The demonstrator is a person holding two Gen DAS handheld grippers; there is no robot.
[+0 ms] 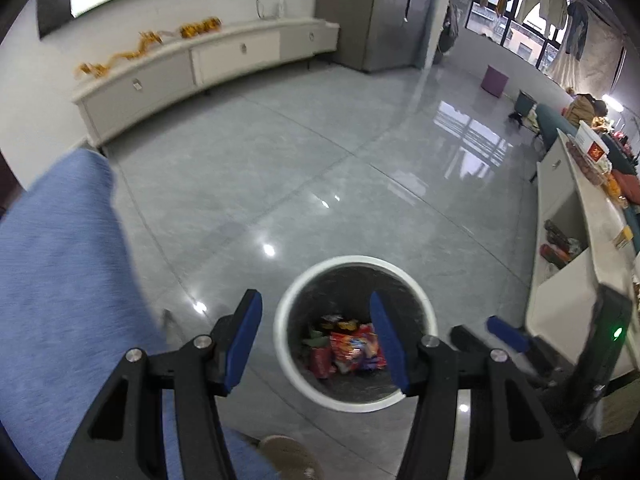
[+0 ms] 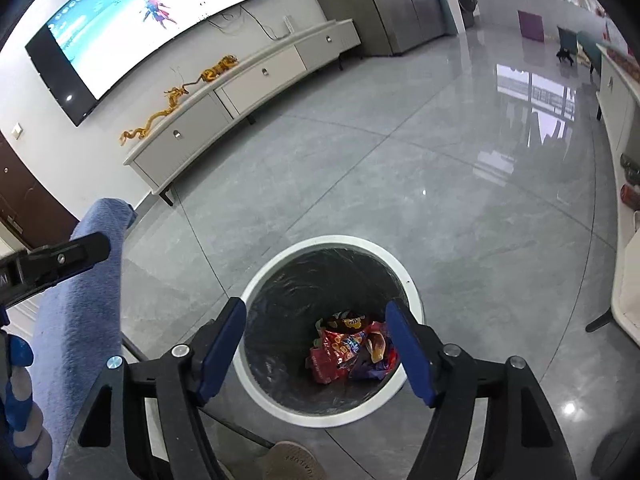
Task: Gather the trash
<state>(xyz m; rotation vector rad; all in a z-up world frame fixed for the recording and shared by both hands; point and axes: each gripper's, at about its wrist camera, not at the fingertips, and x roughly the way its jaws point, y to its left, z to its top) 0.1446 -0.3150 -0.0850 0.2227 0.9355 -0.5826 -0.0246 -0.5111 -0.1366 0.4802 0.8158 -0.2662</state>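
Both hand-held grippers hung over the bin with their blue pads spread and nothing between them: the left gripper [image 1: 316, 340] above the bin's near-left rim, the right gripper [image 2: 316, 350] more squarely over its mouth. From the left wrist view, the right gripper's blue pad [image 1: 507, 334] showed just beyond the bin's right edge.

A blue fabric-covered seat [image 1: 56, 280] crowded the left side of both views, close to the bin, and a tan slipper [image 2: 290, 462] rested on the grey tile floor [image 2: 400, 184] just before it. A long white media cabinet [image 2: 240, 92] carrying a golden dragon ornament [image 2: 176, 96] stood well apart under the wall screen [image 2: 140, 20]. White shelving [image 1: 568, 240] ran along the right.

Inside the white-rimmed trash bin [image 2: 404, 276], lined with a black bag, the snack wrappers [image 2: 352, 348] lay heaped at the bottom, red, orange and purple.
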